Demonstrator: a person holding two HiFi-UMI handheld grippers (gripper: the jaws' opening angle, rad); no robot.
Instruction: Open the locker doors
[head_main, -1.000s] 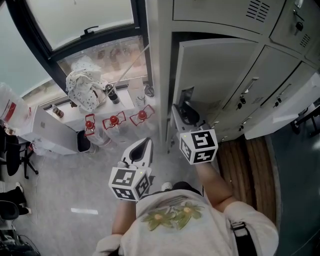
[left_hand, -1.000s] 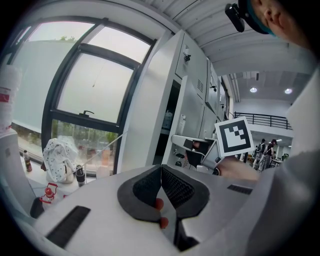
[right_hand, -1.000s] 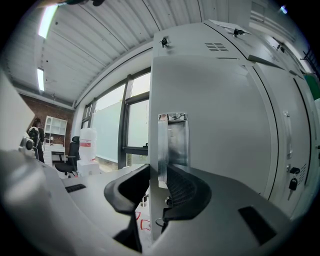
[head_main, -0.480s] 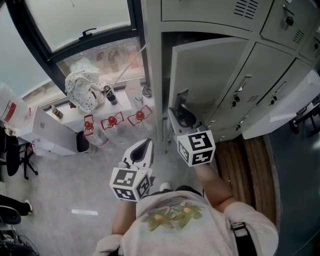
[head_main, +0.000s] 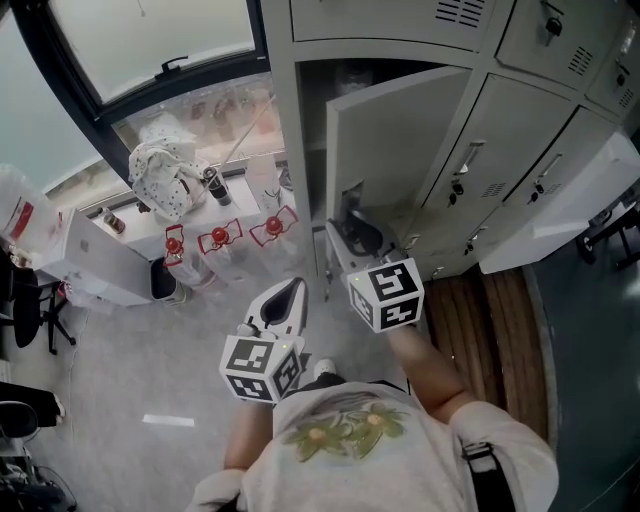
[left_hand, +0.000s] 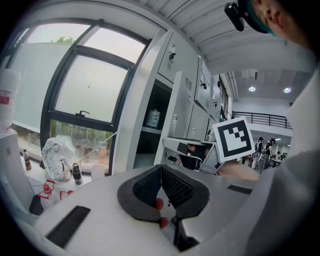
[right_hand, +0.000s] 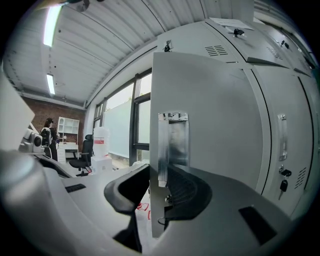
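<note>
Lockers (head_main: 400, 20) run off the picture's top and right, one compartment largely hidden behind its part-open door (right_hand: 215, 125). Right claw (right_hand: 157, 171) clamps that door's free edge by a metal plate (right_hand: 173, 142); left claw (left_hand: 161, 172) hangs apart, pressed together, empty.

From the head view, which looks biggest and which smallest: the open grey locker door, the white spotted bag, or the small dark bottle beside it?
Largest: open grey locker door
Middle: white spotted bag
Smallest: small dark bottle

Locker door (right_hand: 220, 115) matt painted metal; handle plate (right_hand: 173, 142) brushed steel.
</note>
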